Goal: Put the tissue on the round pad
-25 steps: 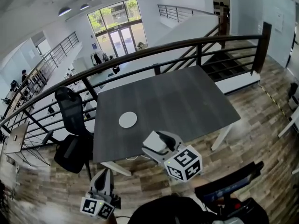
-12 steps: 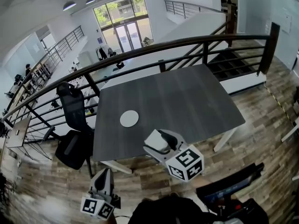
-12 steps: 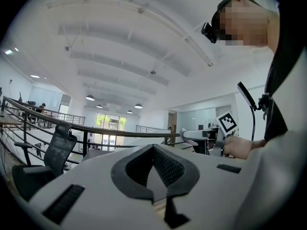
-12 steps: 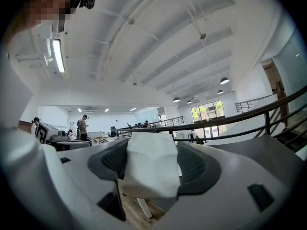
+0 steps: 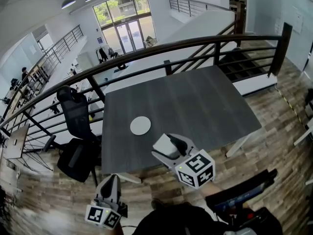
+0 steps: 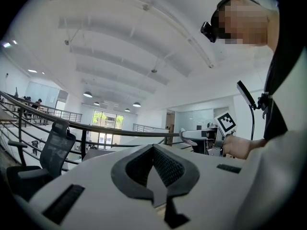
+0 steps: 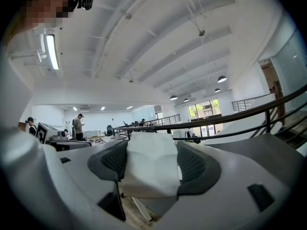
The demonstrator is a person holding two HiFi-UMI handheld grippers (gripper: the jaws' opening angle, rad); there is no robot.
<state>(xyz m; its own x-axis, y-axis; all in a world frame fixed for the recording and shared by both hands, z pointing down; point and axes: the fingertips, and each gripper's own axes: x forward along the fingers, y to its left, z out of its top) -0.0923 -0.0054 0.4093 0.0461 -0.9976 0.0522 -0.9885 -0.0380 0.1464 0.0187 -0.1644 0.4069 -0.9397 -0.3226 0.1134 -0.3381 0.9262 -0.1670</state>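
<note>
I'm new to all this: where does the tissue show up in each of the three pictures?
Head view: the tissue sits low centre, between the right gripper's jaws.
Right gripper view: bottom centre, pinched between the jaws.
Left gripper view: cannot be made out; only the right gripper shows, at mid right.
Shared landmark: the dark railing.

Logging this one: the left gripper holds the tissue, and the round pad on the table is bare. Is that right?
Not quite: the right gripper holds the tissue, as the right gripper view shows. The left gripper is shut with nothing between its jaws. The round pad on the table is bare.
</note>
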